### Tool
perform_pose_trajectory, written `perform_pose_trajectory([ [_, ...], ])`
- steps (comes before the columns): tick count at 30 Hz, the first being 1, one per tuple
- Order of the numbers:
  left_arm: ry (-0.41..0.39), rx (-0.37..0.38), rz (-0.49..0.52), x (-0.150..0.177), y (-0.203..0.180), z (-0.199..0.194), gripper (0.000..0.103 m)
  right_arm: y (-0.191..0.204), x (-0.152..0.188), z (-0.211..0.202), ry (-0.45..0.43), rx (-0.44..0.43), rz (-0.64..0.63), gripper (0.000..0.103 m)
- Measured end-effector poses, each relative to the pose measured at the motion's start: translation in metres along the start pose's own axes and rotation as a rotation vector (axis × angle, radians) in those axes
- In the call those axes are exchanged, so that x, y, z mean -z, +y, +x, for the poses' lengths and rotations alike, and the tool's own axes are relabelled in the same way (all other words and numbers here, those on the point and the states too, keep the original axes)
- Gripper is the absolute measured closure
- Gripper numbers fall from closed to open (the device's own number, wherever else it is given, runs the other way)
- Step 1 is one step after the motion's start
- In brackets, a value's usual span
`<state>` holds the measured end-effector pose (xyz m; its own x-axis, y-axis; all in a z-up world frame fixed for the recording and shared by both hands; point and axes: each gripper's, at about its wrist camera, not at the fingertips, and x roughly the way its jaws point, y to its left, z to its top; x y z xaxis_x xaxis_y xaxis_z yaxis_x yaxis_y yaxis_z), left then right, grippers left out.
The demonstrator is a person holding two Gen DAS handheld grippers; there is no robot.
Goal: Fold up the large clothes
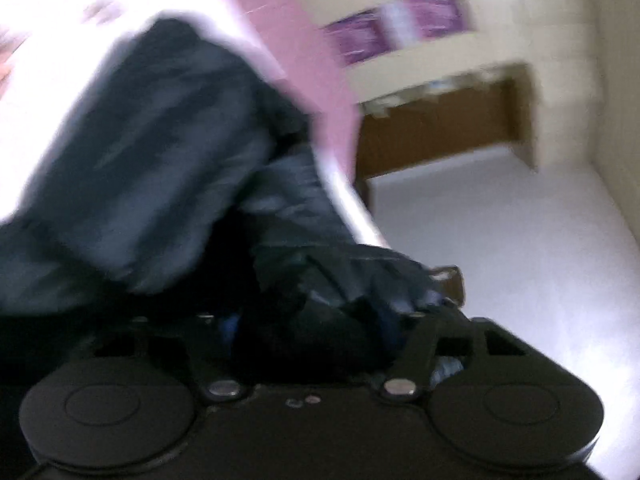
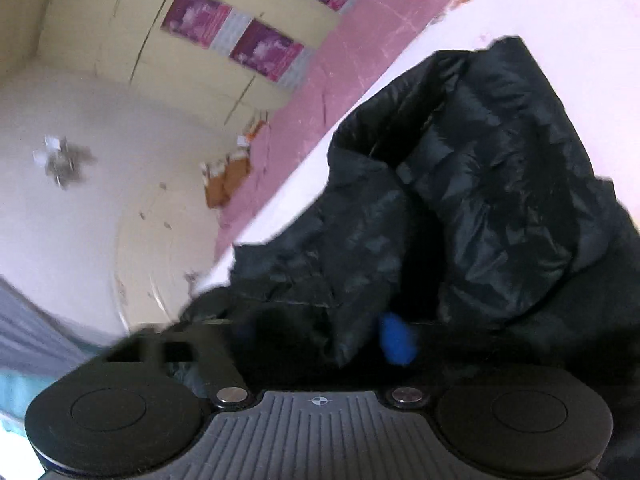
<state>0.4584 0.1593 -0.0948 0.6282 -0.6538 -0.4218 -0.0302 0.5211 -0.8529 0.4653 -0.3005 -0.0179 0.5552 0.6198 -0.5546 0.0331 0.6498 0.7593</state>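
A dark puffy quilted jacket [image 1: 160,140] lies crumpled on a white surface [image 1: 60,20], with the left wrist view tilted and blurred. My left gripper [image 1: 316,320] has a thick bunch of the jacket's edge packed between its fingers, which are mostly buried in the fabric. In the right wrist view the same jacket [image 2: 500,180] rises in folds over the white surface [image 2: 560,8]. My right gripper [image 2: 320,334] is closed on another bunch of the jacket. One blue pad [image 2: 396,340] shows against the cloth, and the other finger is hidden under it.
A pink band [image 2: 340,80] runs along the far side of the white surface. Behind it stands a cream wall with purple posters [image 2: 196,16]. A brown wooden panel [image 1: 436,128] sits low on the wall, and pale floor [image 1: 520,260] lies beyond the surface's edge.
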Motion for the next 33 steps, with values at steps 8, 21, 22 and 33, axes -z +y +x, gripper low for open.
perform_pose_trajectory([
  [8, 0.009, -0.394, 0.835, 0.061, -0.036, 0.031, 0.067, 0.016, 0.061, 0.011, -0.085, 0.300, -0.661, 0.082],
  [21, -0.154, -0.350, 0.865, 0.072, -0.080, 0.007, 0.039, 0.046, 0.061, -0.007, -0.237, 0.231, -0.675, 0.082],
  [22, -0.115, -0.357, 0.892, 0.075, -0.081, 0.028, 0.039, 0.052, 0.061, 0.008, -0.197, 0.203, -0.707, 0.082],
  [33, -0.055, -0.442, 0.921, 0.064, -0.071, 0.089, 0.041, 0.056, 0.036, 0.106, -0.083, 0.352, -0.751, 0.082],
])
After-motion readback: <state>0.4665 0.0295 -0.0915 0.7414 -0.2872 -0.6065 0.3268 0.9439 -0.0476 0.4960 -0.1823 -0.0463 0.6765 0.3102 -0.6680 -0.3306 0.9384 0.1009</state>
